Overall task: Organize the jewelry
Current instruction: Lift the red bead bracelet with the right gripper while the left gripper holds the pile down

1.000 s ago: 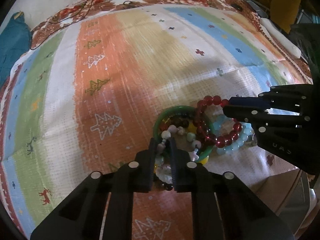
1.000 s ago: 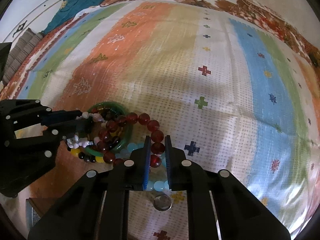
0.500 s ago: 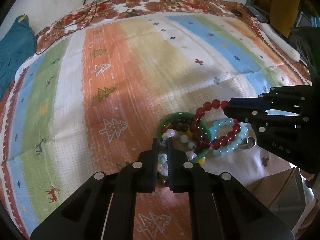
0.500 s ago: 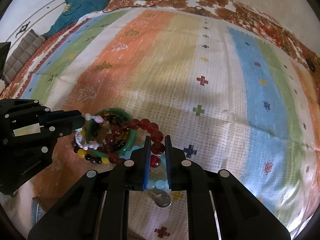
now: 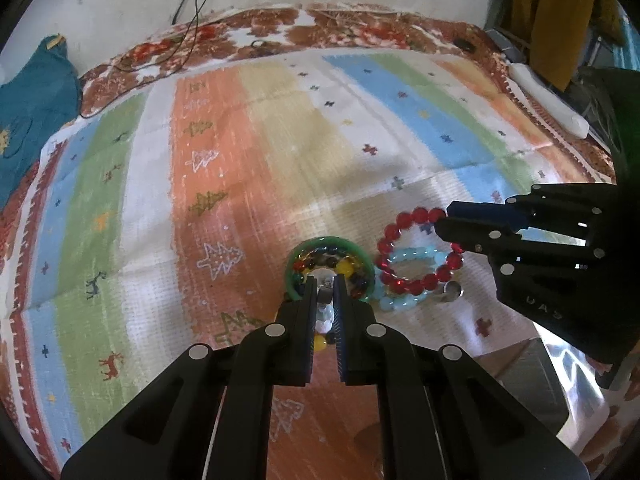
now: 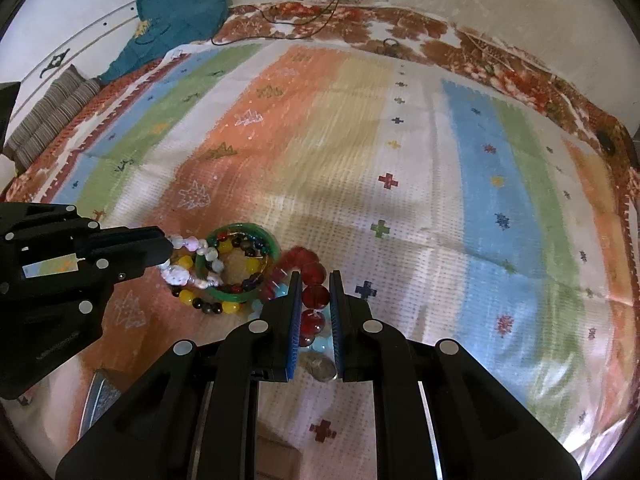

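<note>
Striped cloth [image 5: 304,148] lies further below than a second ago, for my left gripper [image 5: 325,294], clamped on the pale bracelet [image 6: 188,272], and my right gripper [image 6: 314,294], clamped on the red bracelet [image 5: 412,256], have lifted both off the pile beside the green bangle [image 5: 330,244], separating them.

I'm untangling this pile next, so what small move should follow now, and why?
Probably draw the two apart sideways: the left gripper pinches the pale bead bracelet, the right gripper the red bead bracelet, which overlaps the aqua one beside the green bangle.
</note>
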